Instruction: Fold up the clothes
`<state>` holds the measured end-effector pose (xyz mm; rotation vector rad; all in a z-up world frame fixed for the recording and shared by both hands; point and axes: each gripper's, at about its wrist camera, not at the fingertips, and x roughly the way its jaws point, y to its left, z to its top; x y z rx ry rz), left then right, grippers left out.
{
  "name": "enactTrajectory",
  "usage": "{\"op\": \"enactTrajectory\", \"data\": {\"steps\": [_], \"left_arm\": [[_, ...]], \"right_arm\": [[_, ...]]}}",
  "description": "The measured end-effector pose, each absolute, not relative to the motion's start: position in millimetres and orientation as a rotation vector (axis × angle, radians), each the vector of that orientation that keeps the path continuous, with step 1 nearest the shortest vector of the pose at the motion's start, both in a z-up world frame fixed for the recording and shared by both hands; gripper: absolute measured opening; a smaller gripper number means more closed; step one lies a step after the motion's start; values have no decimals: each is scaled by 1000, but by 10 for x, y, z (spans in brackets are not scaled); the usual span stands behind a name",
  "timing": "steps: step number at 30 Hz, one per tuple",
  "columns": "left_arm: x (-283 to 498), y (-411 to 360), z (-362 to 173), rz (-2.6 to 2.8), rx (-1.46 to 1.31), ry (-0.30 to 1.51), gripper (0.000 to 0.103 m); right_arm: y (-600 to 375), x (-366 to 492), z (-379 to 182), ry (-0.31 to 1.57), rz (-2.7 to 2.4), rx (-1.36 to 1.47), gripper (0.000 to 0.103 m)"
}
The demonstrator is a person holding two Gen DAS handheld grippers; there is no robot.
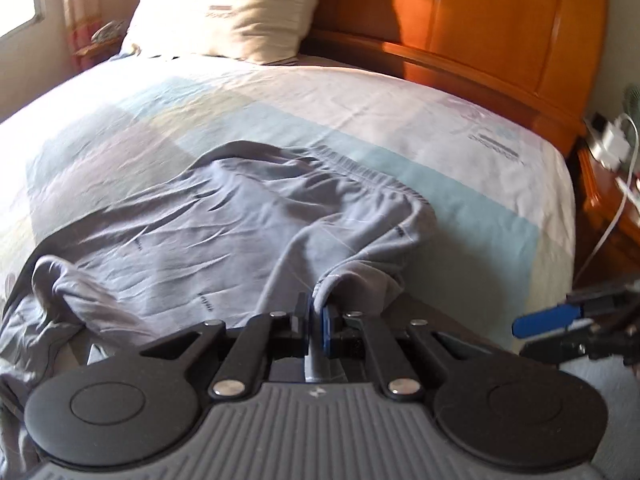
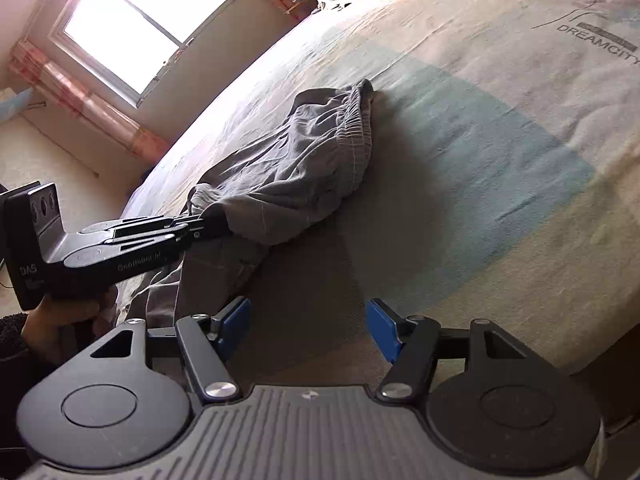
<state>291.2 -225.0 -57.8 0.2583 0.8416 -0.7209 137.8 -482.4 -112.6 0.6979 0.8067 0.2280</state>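
Early going: the grey trousers lie rumpled and unfolded on the bed. The left gripper is clamped on a hem fold; the right gripper gapes empty beside, so all folding remains.

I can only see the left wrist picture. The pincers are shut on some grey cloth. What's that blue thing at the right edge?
Observer: That is the right gripper. Its own camera shows the jaws standing open with nothing between them, over bare bedsheet.
Operator: Who holds the left one?
Observer: A person's hand, with a dark sleeve, grips the handle of the left gripper.
Operator: Is the grey garment lying flat?
Observer: No. From the right wrist view it is bunched up, the elastic waistband farthest from the grippers.
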Motion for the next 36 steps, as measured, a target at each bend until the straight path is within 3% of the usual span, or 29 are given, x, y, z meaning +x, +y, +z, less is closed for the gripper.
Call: {"op": "enactTrajectory", "data": {"steps": [5, 12, 19, 23, 33, 36], "left_arm": [[3341, -1879, -769, -629, 97, 936, 4], [3677, -1604, -1086, -607, -61, 1029, 13], [3610, -1566, -1009, -663, -27, 1030, 21], [3508, -1552, -923, -685, 6, 1041, 27], [3100, -1606, -654, -771, 206, 1009, 38], [3029, -1596, -605, -756, 216, 1004, 38]], "right_arm": [[-4643, 1657, -1160, 820, 283, 704, 69], [-4527, 1999, -1218, 798, 289, 674, 69], [-4570, 2517, -1154, 708, 287, 482, 69], [-4617, 2839, -1289, 705, 359, 518, 68], [-4697, 2506, -1011, 557, 606, 533, 66], [-4774, 2570, -1031, 539, 581, 613, 54]]}}
